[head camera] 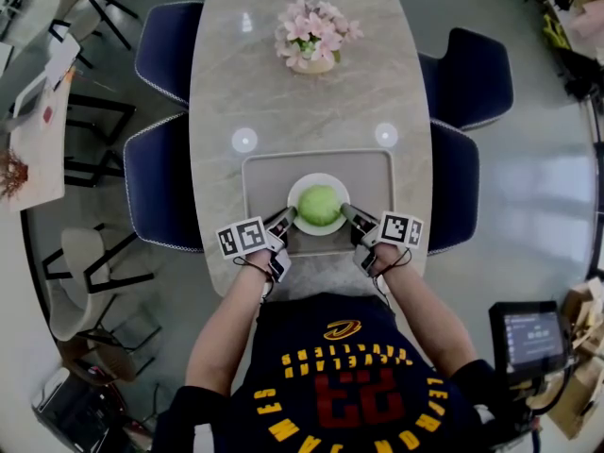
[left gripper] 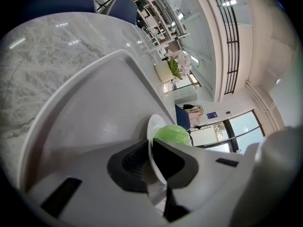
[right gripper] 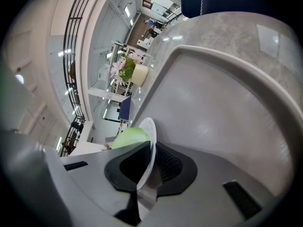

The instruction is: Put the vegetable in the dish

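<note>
A round green cabbage lies in a white dish that sits on a grey tray at the near end of the marble table. My left gripper is shut on the dish's left rim, and my right gripper is shut on its right rim. In the left gripper view the dish stands edge-on between the jaws, with the cabbage behind it. In the right gripper view the dish rim is pinched the same way, and the cabbage shows to its left.
A pot of pink flowers stands at the far end of the table. Dark blue chairs line both sides. A small screen sits at my lower right. The tray's raised rim curves around the dish.
</note>
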Demonstrator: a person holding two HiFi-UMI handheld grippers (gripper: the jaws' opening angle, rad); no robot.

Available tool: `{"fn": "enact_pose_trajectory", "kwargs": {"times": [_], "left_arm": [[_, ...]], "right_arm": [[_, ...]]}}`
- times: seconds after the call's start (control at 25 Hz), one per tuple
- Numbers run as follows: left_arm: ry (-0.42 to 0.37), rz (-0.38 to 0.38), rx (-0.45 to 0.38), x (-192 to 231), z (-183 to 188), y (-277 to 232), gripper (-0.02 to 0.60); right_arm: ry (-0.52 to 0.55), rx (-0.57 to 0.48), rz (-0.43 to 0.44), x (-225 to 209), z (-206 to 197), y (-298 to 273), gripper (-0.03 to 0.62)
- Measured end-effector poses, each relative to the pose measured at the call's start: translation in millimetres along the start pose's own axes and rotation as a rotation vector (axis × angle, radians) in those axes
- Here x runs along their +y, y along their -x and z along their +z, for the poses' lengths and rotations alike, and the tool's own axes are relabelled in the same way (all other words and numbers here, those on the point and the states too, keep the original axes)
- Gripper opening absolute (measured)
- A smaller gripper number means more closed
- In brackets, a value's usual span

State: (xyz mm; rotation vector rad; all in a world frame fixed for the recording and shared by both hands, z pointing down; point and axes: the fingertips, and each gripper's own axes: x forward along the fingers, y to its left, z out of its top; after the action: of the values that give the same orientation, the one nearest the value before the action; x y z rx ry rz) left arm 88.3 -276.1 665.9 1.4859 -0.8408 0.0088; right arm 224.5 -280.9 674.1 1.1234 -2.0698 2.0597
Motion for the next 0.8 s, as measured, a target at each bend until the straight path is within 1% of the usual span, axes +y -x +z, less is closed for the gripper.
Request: {"fn": "enact_pose_trajectory", "kwargs": {"times": [0.24, 0.8], "left_arm": [[-0.035, 0.081, 0.005, 7.8, -2.9, -1.8, 0.028], [-0.056, 0.119, 0.008, 10.4, -3.7, -3.0, 0.029]], "right_arm": [[0.046, 0.015, -0.046, -0.3, -1.5, -1.4, 0.021], [0.074, 0.015, -0.071, -2.4, -0.4, -2.4, 0.021]]}}
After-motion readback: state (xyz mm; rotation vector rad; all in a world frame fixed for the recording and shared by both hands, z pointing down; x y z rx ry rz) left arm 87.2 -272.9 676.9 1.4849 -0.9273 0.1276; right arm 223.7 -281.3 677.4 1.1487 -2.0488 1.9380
